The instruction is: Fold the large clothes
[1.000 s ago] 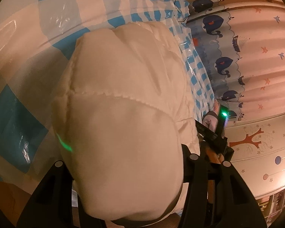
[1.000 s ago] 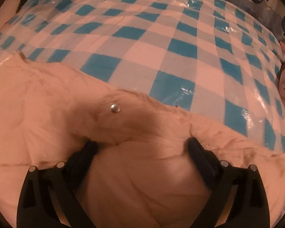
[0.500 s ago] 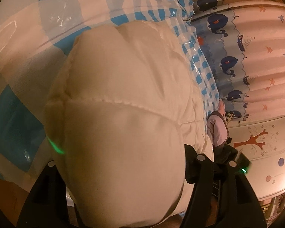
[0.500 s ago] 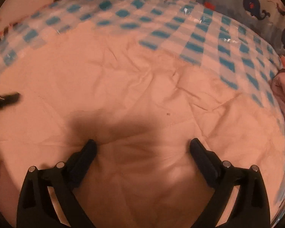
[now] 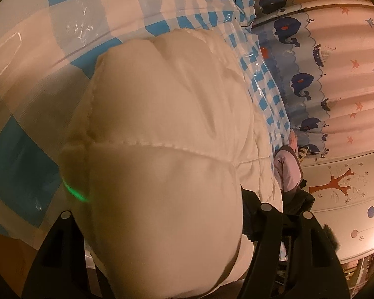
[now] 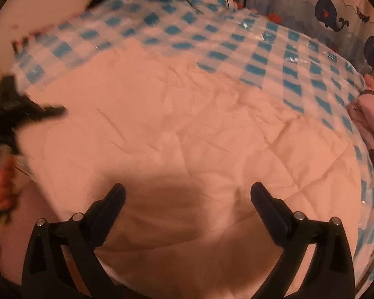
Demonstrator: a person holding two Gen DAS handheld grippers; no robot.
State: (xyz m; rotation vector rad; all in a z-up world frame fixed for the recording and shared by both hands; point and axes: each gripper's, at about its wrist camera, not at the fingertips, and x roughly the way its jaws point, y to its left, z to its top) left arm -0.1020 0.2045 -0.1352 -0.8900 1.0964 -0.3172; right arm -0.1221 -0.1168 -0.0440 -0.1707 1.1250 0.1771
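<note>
left tongs clamping quilted coat | right tongs wide, lifted clear since a second ago, coat flat on bed | fold laid, next fold due

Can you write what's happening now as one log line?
left hand-held gripper: shut on puffy white jacket | right hand-held gripper: open above jacket | checkered sheet: underneath
</note>
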